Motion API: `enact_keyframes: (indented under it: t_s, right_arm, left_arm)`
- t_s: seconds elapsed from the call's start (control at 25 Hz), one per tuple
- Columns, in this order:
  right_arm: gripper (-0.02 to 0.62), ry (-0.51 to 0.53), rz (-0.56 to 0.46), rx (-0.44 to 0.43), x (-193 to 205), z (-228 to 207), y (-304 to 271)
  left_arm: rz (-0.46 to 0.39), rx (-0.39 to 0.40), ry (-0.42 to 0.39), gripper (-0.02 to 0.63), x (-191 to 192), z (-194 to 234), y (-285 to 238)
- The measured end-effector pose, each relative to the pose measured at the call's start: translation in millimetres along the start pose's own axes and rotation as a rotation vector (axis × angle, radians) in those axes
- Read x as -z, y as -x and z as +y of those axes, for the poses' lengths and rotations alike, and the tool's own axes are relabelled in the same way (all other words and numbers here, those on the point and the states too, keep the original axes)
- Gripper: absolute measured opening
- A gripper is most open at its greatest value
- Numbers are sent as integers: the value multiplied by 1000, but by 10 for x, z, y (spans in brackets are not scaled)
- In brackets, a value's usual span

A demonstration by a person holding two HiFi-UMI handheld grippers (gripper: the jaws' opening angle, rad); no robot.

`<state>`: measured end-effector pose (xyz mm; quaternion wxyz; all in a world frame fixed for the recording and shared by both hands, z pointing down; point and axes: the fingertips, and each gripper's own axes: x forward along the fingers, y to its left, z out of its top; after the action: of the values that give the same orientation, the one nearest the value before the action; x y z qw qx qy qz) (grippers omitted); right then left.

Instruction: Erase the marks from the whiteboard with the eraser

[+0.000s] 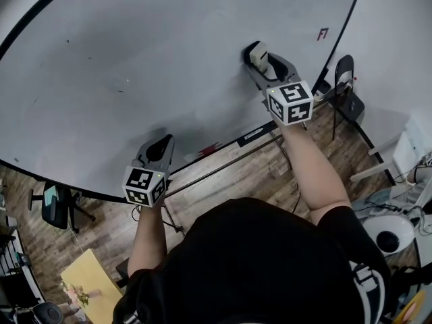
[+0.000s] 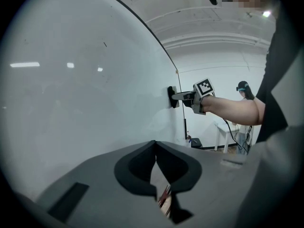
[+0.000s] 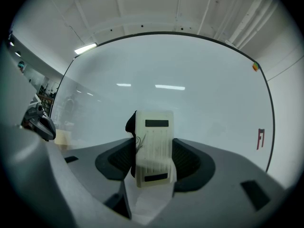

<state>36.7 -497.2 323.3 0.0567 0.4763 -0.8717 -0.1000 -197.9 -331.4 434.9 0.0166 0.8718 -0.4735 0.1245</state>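
Note:
The whiteboard (image 1: 169, 59) fills most of the head view, pale grey in a black frame. My right gripper (image 1: 260, 58) is shut on a cream eraser (image 3: 154, 127) with a black felt side and holds it flat against the board's right part. A small red mark (image 1: 322, 34) sits to the right of the eraser, also visible as the red mark (image 3: 260, 139). Faint dark specks (image 1: 126, 79) dot the board's left half. My left gripper (image 1: 162, 145) hangs near the board's lower edge, its jaws shut with nothing between them (image 2: 155, 144).
A metal stand bar (image 1: 223, 166) runs under the board over the wooden floor. A black office chair (image 1: 57, 204) and a yellow table (image 1: 91, 279) stand at lower left. Another black chair (image 1: 347, 90) and white furniture (image 1: 405, 154) are at the right.

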Motion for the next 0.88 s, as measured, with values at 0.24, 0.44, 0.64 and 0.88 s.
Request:
enact_keyframes:
  t_s: [0.24,0.44,0.64,0.88]
  right_arm:
    - [233,47,-26,-21,-187,160,-13]
    - [233,105,-46,-57,-382,464,-46]
    - [233,137,-63,-83,-516,701,-70]
    - [233,182,-71,-121,-596,1037,-105]
  left_arm:
    - [5,-4,8,12,49,24,33]
    - [0,-15,11,12,49,34,90]
    - [-1,-35,18,12,90,82,192]
    - [1,-57,34,12,158,134,296]
